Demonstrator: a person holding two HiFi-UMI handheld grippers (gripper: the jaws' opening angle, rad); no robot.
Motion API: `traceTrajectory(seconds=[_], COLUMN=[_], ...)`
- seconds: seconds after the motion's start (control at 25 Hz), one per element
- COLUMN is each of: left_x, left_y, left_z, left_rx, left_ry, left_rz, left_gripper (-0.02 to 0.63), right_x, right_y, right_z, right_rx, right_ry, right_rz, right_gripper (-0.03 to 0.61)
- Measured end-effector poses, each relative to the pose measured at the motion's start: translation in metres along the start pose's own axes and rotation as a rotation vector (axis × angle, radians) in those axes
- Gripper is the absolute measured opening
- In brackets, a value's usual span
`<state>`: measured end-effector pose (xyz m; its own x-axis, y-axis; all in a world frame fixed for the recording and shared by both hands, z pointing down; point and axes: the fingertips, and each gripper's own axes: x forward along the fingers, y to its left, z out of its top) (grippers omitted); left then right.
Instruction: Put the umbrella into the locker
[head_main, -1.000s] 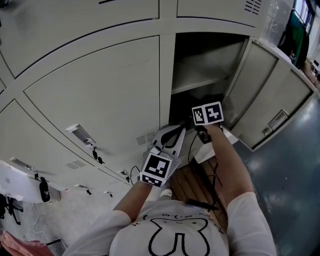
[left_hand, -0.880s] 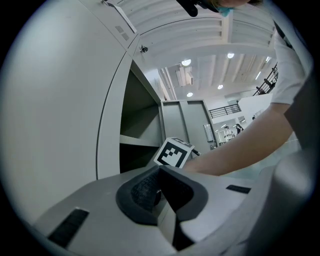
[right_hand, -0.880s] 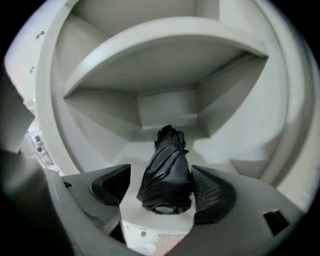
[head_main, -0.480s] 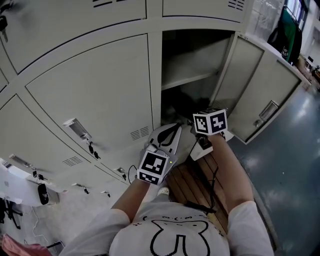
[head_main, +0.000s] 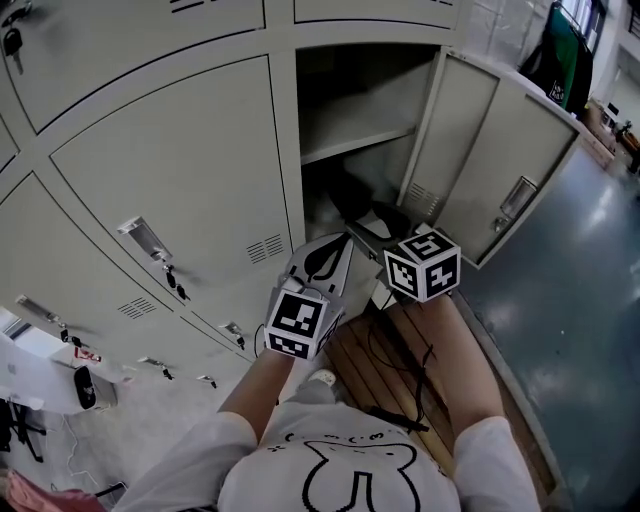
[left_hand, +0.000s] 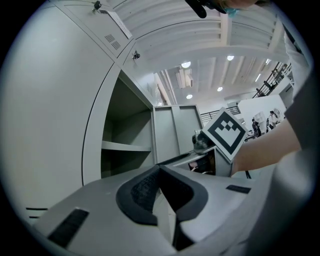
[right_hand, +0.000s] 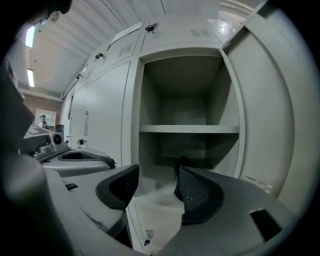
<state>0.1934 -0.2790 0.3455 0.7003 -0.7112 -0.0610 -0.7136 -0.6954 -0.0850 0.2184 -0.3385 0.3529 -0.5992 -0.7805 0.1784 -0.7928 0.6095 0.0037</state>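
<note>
Umbrella: a dark, crumpled, soft-looking shape that I take for the umbrella lies in the locker, on the floor of the lower compartment under the shelf, at 12 o'clock from both grippers. No jaw touches it.
Right gripper: the right gripper points into the opening with its jaws apart and nothing between them. It reads as a release pose, with the umbrella just beyond the ribbed right pad.
Left gripper: the left gripper has its pads pressed together on nothing. It hangs at 9 o'clock of the right one, aimed at the locker's edge, and seems to be only waiting.
Door: the door stands swung wide toward 2 o'clock, which leaves the opening free.
Materials: the locker is pale painted sheet metal, smooth and flat, with louvred vents. The jaws are grey plastic shells with black textured pads.
Shapes: the compartments are boxy, and the jaw tips are rounded and wedge-like.
Floor: a slatted wooden platform lies at 6 o'clock, beneath the forearms.
Judgement: placing looks done, and closing the door may be what remains.
</note>
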Motion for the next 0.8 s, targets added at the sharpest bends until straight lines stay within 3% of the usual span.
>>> traceTrajectory(seconds=[0.2, 0.28, 0.44, 0.64, 0.8], left_x=[-0.001, -0.002, 0.000, 0.002, -0.004], left_y=[-0.011, -0.015, -0.019, -0.022, -0.024], left_z=[0.002, 0.002, 0.007, 0.011, 0.011], left_rx=[0.003, 0.002, 0.008, 0.009, 0.011], left_ry=[0.007, 0.009, -0.007, -0.026, -0.029], left_rz=[-0.010, -0.014, -0.018, -0.038, -0.061], left_gripper=[0.003, 0.003, 0.003, 0.003, 0.003], right_x=[-0.027, -0.037, -0.050, -0.064, -0.075], right_y=[0.000, 0.001, 0.009, 0.015, 0.022], right_z=[0.008, 0.008, 0.010, 0.018, 0.022], right_rx=[0.036, 0.065, 0.063, -0.029, -0.042], right_ry=[-0.087, -0.116, -0.151, -0.203, -0.241], right_rz=[-0.049, -0.061, -0.071, -0.169, -0.231], right_gripper=[0.109, -0.003, -0.003, -0.005, -0.005])
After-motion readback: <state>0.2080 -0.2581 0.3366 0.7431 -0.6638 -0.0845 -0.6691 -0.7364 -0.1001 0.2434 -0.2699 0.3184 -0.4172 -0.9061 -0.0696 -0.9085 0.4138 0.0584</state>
